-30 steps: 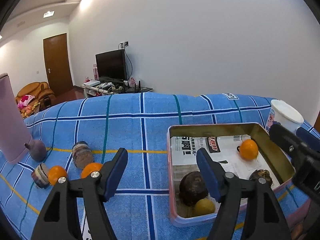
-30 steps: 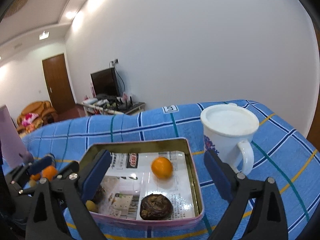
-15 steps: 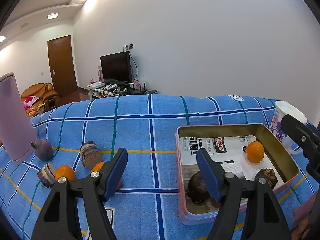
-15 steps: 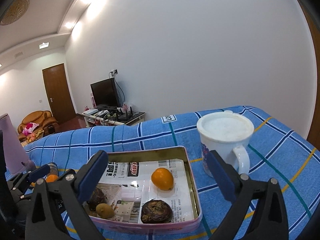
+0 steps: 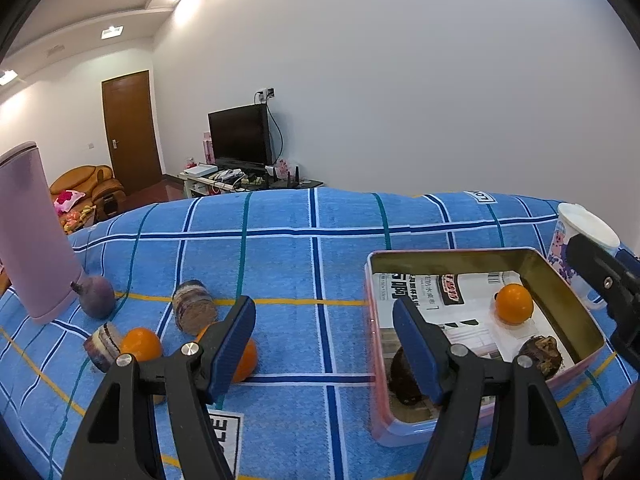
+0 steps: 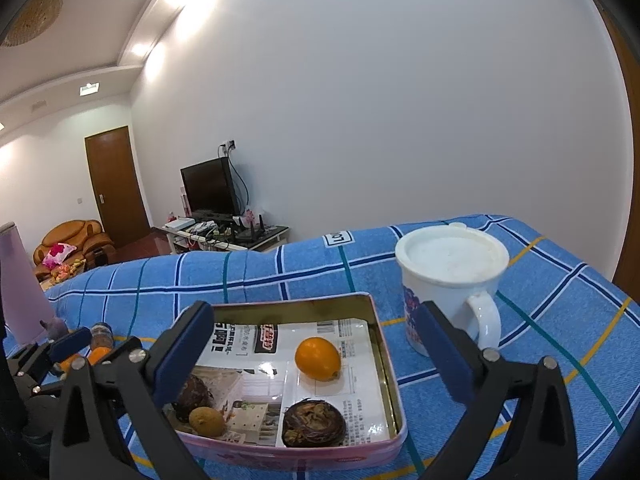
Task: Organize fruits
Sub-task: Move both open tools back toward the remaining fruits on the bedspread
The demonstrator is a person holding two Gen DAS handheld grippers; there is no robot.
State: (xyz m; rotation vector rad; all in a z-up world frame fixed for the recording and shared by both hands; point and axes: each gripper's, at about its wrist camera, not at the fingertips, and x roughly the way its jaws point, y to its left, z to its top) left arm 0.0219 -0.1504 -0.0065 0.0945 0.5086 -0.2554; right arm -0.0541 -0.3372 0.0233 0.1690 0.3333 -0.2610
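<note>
Orange (image 6: 317, 358) in tin (image 6: 390, 380), between right hand-held gripper (image 6: 312, 356) jaws, seemingly untouched; jaws just spread wide.

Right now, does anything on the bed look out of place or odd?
Nothing is spilled or damaged. Two oranges still lie loose on the blue blanket among other items beside the pink bottle, outside the tin that already holds one orange.

Both claws look the same: the left claw (image 5: 324, 338) and right claw (image 6: 314, 350) have chunky black plastic arms, ribbed dark-blue pads on the fingertips (image 5: 416, 348), and shiny silver screws at the pivots.
</note>
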